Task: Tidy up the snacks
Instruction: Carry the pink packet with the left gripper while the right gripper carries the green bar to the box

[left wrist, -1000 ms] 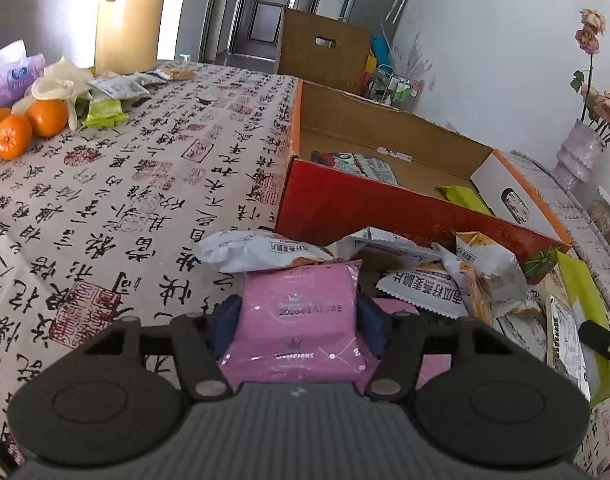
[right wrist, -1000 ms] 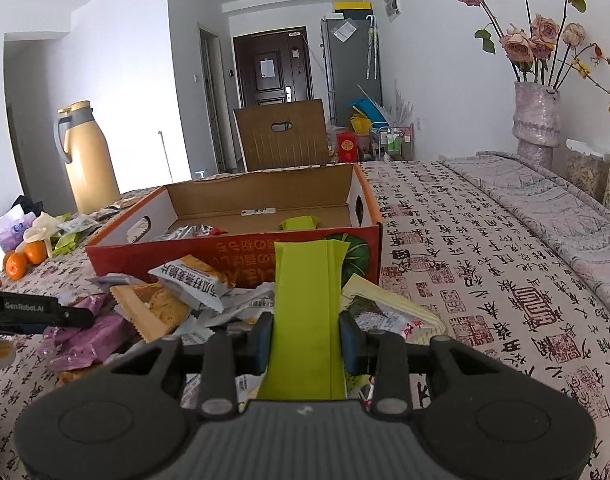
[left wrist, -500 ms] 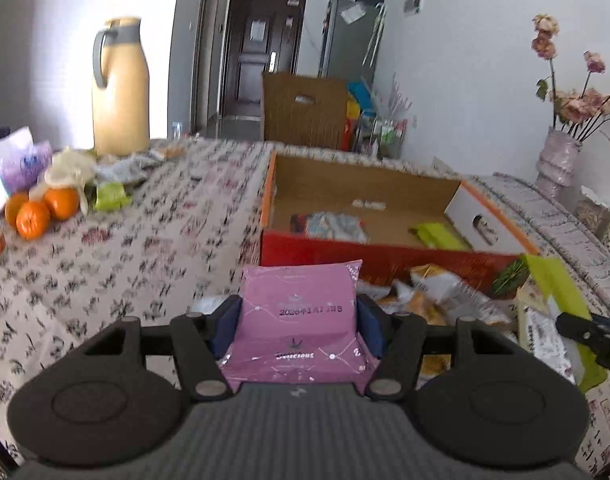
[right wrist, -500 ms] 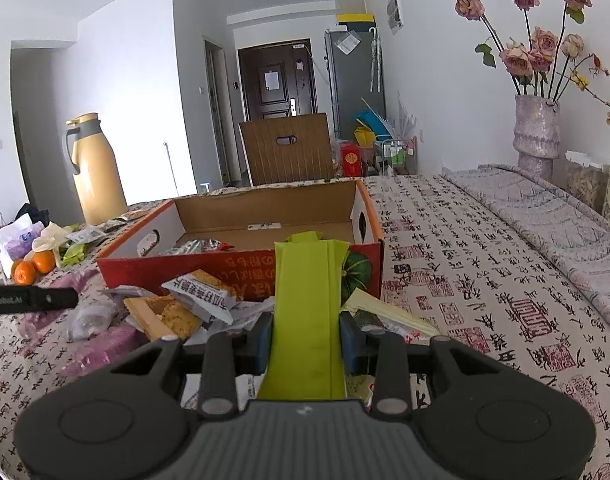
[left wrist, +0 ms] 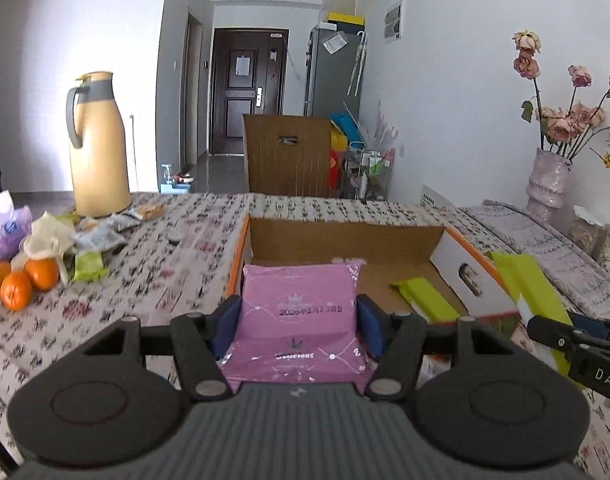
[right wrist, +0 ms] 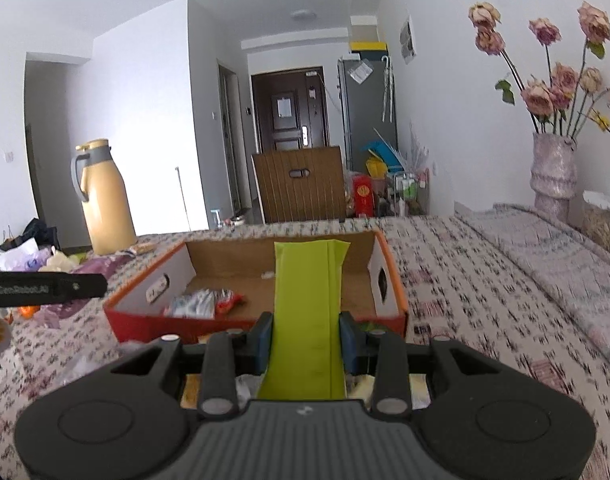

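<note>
Left gripper (left wrist: 299, 314) clamped on a pink snack packet (left wrist: 299, 320), blue pads (left wrist: 227, 324) pressed against both its sides, packet held flat and raised in front of the cardboard box (left wrist: 345, 240), its far edge overlapping the near left part of the box opening. Right gripper (right wrist: 305, 342) closed on a long lime-green packet (right wrist: 307, 312), pinched near its lower half, the upper end standing up in front of the box (right wrist: 389, 280). In the left wrist view, the same green packet (left wrist: 533, 292) showing at the right, just outside the box's right end wall, with the right gripper's dark finger (left wrist: 565, 340) below it.

Box: open-topped, shallow, red front, orange rim, white end walls with handle cut-outs. Inside, from the left wrist view, another green packet (left wrist: 425, 298) lying on the brown floor toward the right. From the right wrist view, silver and red-orange wrappers (right wrist: 205, 302) lying at the near left corner, a small white scrap (right wrist: 267, 275) near the back wall.

Loose wrappers (right wrist: 389, 390) on the patterned tablecloth (right wrist: 485, 280) below the right gripper, blurred. At the far left of the table, oranges (left wrist: 23, 280), a purple bag (left wrist: 5, 232), crumpled wrappers (left wrist: 101, 236) and a tan thermos jug (left wrist: 97, 148). Vase of dried roses (right wrist: 553, 172) at the right edge.
</note>
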A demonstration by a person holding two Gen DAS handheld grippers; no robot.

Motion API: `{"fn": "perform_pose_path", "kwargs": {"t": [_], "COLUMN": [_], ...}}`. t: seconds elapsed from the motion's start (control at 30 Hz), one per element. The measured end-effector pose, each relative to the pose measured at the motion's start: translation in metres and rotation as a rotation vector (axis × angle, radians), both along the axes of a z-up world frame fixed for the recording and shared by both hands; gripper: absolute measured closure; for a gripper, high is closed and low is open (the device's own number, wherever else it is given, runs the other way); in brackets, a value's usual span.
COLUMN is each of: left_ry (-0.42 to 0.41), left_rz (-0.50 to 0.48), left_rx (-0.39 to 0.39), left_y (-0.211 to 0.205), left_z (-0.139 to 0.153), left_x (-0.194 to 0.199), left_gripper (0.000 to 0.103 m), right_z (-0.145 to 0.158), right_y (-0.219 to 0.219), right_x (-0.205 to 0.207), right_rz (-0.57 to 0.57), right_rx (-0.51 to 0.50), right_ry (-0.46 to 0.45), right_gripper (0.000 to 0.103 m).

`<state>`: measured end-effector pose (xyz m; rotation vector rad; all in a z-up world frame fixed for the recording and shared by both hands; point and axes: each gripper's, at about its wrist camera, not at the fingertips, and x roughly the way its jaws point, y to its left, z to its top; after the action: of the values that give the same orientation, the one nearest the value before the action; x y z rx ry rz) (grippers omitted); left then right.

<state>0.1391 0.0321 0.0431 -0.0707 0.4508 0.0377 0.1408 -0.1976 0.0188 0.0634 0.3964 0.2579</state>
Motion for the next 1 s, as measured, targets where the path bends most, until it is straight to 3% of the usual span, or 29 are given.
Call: {"fn": "perform_pose_path", "kwargs": {"t": [0.57, 1.0], "left_ry": [-0.027, -0.005], "left_rz": [0.012, 0.042], "left_rx": [0.066, 0.065], "left_y": [-0.017, -0.012], "left_z": [0.018, -0.008], "left_x": [0.081, 0.127], "left_gripper": [0.041, 0.041], "right_z": [0.025, -0.009], "right_y": [0.021, 0.019], "right_x": [0.093, 0.147], "right_rz": [0.016, -0.009], "right_rx": [-0.030, -0.037], "right_ry": [-0.063, 0.011], "right_gripper": [0.070, 0.070]}}
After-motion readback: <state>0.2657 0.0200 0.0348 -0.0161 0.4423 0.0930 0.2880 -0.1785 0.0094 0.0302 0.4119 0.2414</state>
